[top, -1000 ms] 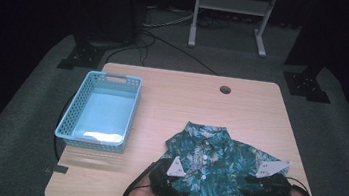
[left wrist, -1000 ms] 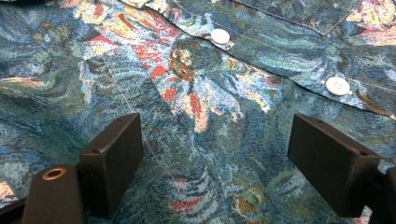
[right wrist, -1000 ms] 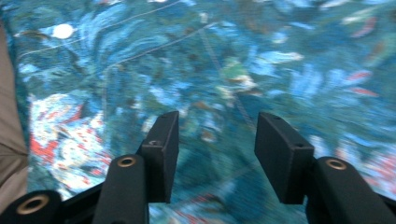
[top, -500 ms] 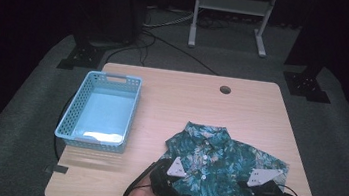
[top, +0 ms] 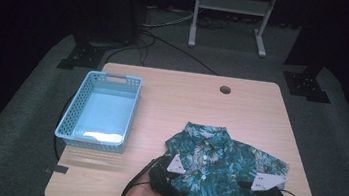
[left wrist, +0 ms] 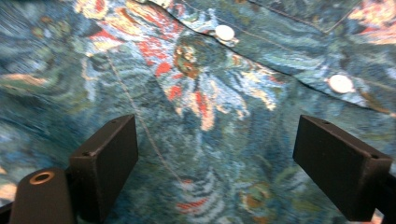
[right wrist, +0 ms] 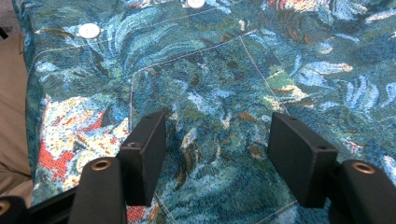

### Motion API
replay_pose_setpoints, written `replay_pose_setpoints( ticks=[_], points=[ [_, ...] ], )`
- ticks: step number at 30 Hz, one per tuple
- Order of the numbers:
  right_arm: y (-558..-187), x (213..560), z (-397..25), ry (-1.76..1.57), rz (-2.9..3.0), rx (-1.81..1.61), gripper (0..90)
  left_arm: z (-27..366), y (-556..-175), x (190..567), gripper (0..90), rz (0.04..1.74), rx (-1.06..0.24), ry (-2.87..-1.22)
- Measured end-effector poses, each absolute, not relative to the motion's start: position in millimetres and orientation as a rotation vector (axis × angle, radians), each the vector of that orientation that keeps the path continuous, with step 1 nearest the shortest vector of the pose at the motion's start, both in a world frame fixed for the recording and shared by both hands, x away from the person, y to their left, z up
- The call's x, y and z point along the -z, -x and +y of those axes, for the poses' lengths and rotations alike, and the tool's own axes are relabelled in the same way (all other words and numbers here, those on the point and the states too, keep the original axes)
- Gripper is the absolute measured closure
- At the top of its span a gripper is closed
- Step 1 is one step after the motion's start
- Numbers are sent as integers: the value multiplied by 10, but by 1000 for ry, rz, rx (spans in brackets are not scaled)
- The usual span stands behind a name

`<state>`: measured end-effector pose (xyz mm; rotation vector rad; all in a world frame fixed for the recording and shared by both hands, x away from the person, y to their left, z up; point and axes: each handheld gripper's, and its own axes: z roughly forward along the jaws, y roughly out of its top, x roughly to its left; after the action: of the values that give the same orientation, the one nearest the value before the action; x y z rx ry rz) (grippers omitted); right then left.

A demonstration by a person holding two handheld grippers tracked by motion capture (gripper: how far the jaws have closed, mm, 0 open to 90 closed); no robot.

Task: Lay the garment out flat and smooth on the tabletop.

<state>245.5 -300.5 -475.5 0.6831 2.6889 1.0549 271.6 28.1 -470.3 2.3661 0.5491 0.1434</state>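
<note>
Shirt (top: 224,172) hem cut off at the high view's bottom edge.

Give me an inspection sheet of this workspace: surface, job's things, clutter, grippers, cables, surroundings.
Surface: light wooden table, with a round hole near its far edge.
Job's things: patterned teal shirt lies spread at the near right, collar toward the far side, white buttons done up along the front.
Clutter: light blue basket at the left of the table; nothing else seen.
Grippers: left gripper and right gripper both over the shirt's lower part, jaws open with fabric between them.
Cables: a black cable loops from the left gripper; more cables on the floor beyond the table.
Surroundings: grey carpet, dark backdrop, white metal frame behind.
</note>
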Motion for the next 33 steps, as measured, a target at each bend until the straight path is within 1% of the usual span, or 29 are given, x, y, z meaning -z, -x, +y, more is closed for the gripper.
replay_pose_setpoints(
  ticks=[2,4,5,7,10,11,15,16,21,25,29,31,33],
  points=[
    [-2453,4756,-3019,-678,2690,-1055,370,256,-2748,4690,168,539,-159,-2366],
    [-2451,4756,-3043,-668,2695,-1056,370,223,-2799,4681,176,547,-170,-2370],
    [-2449,4755,-3053,-667,2698,-1054,370,204,-2831,4673,220,539,-178,-2370],
    [-2444,4752,-3081,-663,2702,-1051,370,162,-2892,4654,237,549,-192,-2385],
    [-2432,4750,-3122,-659,2705,-1047,370,87,-2980,4606,297,523,-208,-2411],
    [-2428,4749,-3135,-659,2706,-1046,370,57,-3012,4591,298,516,-216,-2421],
    [-2417,4741,-3186,-656,2715,-1034,370,-66,-3129,4546,365,448,-231,-2481],
    [-2415,4738,-3199,-655,2717,-1028,370,-99,-3148,4545,400,429,-226,-2490],
    [-2402,4731,-3256,-656,2724,-1016,370,-228,-3242,4555,506,389,-157,-2520],
    [-2397,4729,-3289,-657,2727,-1012,369,-278,-3285,4584,551,360,-139,-2521],
    [-2398,4728,-3322,-654,2729,-1011,370,-275,-3314,4596,539,317,-119,-2509],
    [-2400,4726,-3331,-653,2732,-1009,370,-277,-3326,4591,565,314,-124,-2515],
    [-2403,4725,-3328,-651,2733,-1006,370,-283,-3343,4580,618,330,-130,-2522]
  ],
)
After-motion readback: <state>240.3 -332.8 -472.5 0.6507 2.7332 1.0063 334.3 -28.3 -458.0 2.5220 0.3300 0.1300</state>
